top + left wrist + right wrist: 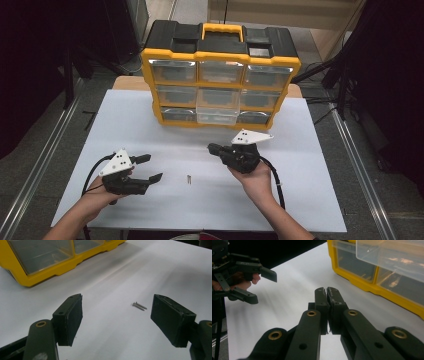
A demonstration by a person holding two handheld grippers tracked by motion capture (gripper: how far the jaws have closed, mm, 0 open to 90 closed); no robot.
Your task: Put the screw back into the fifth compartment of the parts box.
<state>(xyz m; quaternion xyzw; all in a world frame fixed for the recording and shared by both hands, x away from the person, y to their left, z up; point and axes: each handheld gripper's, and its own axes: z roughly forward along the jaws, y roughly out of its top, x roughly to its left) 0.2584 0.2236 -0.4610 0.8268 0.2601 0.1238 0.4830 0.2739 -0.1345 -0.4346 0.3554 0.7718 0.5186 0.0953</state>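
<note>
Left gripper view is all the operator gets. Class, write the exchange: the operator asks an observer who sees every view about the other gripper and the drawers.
Operator: I see two screws on the table between the open fingers of the left gripper. Is the right gripper open too?
Observer: No. The right gripper has its fingers shut, with nothing visible between them.
Operator: I only see a corner of the yellow organizer. Is any drawer open?
Observer: Yes, the bottom middle drawer is pulled out towards the person.
</note>
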